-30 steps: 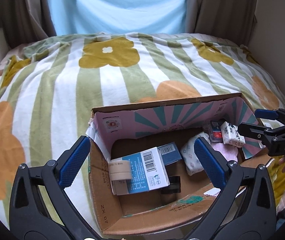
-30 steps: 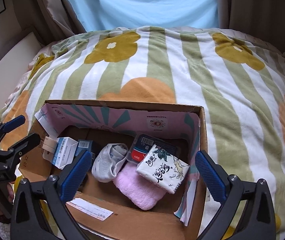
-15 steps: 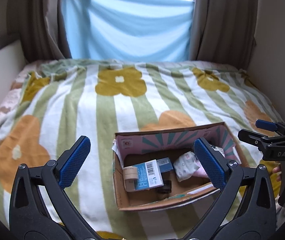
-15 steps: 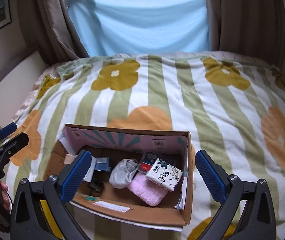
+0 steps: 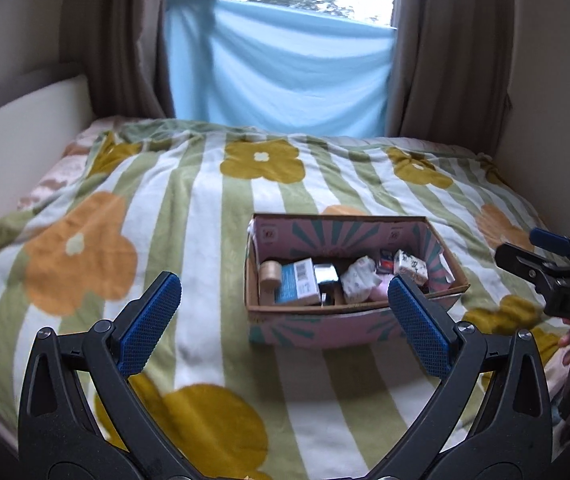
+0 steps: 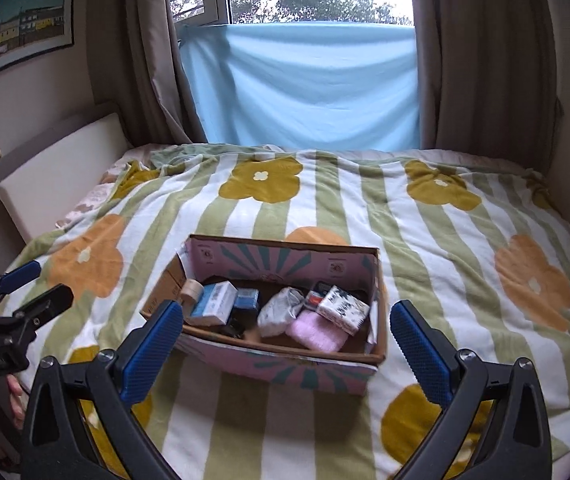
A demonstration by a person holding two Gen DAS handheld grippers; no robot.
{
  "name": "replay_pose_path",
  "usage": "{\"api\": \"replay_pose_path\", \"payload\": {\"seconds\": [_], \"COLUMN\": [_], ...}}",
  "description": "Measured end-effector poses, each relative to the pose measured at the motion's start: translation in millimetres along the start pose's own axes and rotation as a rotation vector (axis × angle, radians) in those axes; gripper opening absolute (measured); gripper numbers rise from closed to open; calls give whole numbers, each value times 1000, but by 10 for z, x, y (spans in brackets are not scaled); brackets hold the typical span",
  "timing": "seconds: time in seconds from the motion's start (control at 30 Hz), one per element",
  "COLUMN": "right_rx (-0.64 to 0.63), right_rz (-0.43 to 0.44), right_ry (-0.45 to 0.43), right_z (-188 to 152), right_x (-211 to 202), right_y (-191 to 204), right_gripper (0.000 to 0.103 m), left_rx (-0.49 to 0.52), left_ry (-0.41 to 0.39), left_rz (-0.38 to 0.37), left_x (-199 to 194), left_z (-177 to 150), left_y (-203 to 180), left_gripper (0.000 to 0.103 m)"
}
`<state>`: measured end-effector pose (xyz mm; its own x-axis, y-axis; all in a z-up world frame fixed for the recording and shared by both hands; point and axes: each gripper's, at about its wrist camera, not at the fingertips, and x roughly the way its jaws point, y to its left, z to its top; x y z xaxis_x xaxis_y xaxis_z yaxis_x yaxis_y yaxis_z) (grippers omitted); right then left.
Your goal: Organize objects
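a: where do we find the cardboard box (image 6: 285,354)?

b: on the bed (image 6: 425,240), resting on the striped flower blanket, nearer the foot end. its long axis runs left to right across our view, open top up, flaps standing.

a: and inside, left to right?

b: a tape roll (image 6: 191,291) at the left end, then a white and blue carton (image 6: 213,303) lying flat, a small blue box (image 6: 246,299) beside it, a rolled white cloth (image 6: 281,311) in the middle, a pink towel (image 6: 317,332) in front, and a patterned tissue pack (image 6: 343,308) near the right wall.

a: our grippers?

b: the left gripper (image 5: 285,320) has its jaws spread wide, holding nothing. the right gripper (image 6: 287,338) is the same, wide and holding nothing. both hang in front of the box, apart from it.

a: room to move?

b: bare blanket lies left, right and behind the box. a pale headboard (image 6: 61,168) edges the bed's left side, curtains (image 6: 485,60) and a blue sheet (image 6: 305,88) stand at the far end.
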<state>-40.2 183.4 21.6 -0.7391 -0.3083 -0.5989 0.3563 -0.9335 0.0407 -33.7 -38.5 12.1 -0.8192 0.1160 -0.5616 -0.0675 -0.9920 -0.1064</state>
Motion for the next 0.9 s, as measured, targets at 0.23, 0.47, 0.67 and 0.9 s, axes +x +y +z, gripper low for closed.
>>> {"api": "replay_pose_path", "payload": {"seconds": [0.23,0.47,0.67,0.9], "right_rx": [-26,-19,-22,-5], "right_rz": [-54,-90,-95,-115], "right_ry": [-4,-17,-13,-15], "right_z": [-223,-220,-212,-239], "right_x": [-42,-35,-39,-70], "right_y": [23,1,21,49], "right_gripper": [103,103,103,103], "left_rx": [-16,-5,-14,-3], "left_ry": [14,9,1,5], "left_rz": [20,20,25,34], "left_x": [80,130,129,126], "left_z": [-196,-215,-228,-244], "left_y": [-87,-162,-128,-123], "left_gripper": [103,103,103,103]}}
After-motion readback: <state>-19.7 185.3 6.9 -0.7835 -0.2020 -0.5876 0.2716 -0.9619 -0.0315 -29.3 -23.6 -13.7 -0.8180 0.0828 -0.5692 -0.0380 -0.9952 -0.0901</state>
